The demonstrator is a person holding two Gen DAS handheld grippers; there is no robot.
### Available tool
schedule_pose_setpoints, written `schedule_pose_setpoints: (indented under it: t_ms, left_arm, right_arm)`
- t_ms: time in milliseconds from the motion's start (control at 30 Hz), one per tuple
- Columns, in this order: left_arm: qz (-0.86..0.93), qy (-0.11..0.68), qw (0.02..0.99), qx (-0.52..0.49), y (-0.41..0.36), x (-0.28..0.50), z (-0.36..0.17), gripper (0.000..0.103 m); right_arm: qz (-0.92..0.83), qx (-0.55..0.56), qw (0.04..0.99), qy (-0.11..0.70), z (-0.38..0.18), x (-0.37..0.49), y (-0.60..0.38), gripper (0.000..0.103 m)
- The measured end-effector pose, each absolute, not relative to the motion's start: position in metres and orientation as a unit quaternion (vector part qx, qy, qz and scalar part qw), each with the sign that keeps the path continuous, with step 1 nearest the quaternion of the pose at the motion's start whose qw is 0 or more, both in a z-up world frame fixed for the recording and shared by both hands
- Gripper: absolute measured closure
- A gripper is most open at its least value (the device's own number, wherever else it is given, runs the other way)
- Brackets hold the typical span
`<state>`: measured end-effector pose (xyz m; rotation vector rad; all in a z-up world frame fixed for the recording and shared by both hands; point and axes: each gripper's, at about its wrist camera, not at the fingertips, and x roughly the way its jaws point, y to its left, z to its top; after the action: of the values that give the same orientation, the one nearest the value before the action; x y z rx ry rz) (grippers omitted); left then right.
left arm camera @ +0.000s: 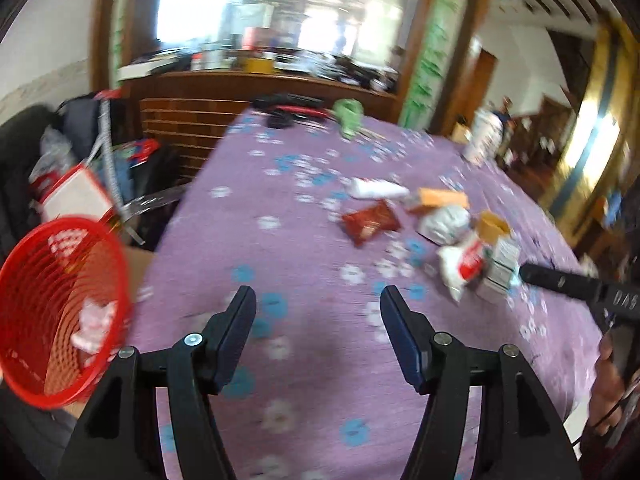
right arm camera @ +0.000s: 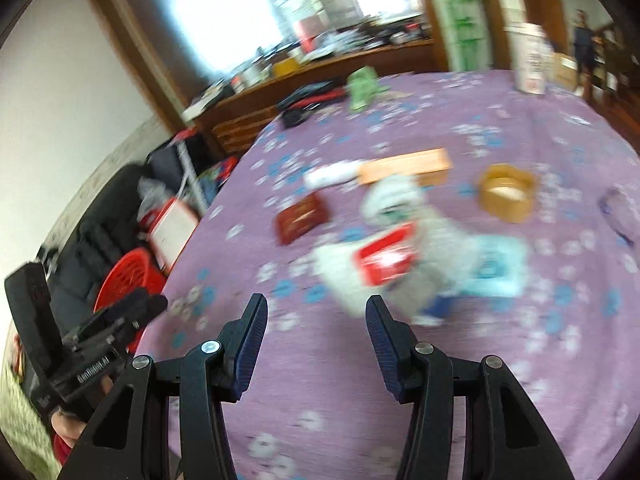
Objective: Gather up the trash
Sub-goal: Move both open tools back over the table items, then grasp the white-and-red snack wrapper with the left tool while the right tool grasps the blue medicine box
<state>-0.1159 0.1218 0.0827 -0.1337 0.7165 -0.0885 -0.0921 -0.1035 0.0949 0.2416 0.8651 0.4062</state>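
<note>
Purple tablecloth (left arm camera: 304, 240) blurred; trash pile (right arm camera: 400, 248) smeared; both grippers (left arm camera: 318, 308) (right arm camera: 316, 316) unclenched, empty.

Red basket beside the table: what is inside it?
The red basket holds pale, pinkish crumpled wrappers. Blur hides what they are, and its near wall covers the bottom.

Scattered trash lies on the purple flowered surface (left arm camera: 304, 240): a dark red wrapper (left arm camera: 370, 223), a white-and-red packet (left arm camera: 464, 266), crumpled white paper (left arm camera: 446, 224), an orange box (left arm camera: 442, 199). A red mesh basket (left arm camera: 56, 312) beside its edge holds white scraps.
</note>
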Motion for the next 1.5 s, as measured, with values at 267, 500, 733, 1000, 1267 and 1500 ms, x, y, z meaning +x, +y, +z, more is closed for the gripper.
schedule_pose_setpoints:
  t_ms: [267,500,733,1000,1267,1500]
  left_arm:
    - [-0.117,0.381,0.917,-0.01,0.039,-0.065,0.081,0.029]
    - [-0.157,0.417,0.895,0.04,-0.015,-0.015,0.061,0.027]
    - [-0.202,0.45,0.869,0.026,-0.046,0.014,0.041,0.028]
    - [-0.219,0.454,0.863,-0.031,-0.049,0.017,0.039,0.05]
    - [-0.242,0.473,0.843,-0.091,-0.036,0.02,0.03,0.048]
    - [-0.249,0.488,0.823,-0.153,-0.029,0.03,0.019,0.045]
  right_arm:
    - [0.163,0.179,0.886,0.396,0.096,-0.094,-0.176,0.046]
    - [0.158,0.214,0.879,0.396,0.085,-0.097,-0.211,0.046]
    - [0.153,0.237,0.874,0.396,0.076,-0.096,-0.232,0.046]
    - [0.148,0.248,0.872,0.396,0.072,-0.095,-0.238,0.046]
    - [0.146,0.239,0.876,0.392,0.077,-0.097,-0.234,0.046]
    - [0.145,0.248,0.871,0.399,0.071,-0.092,-0.236,0.046]
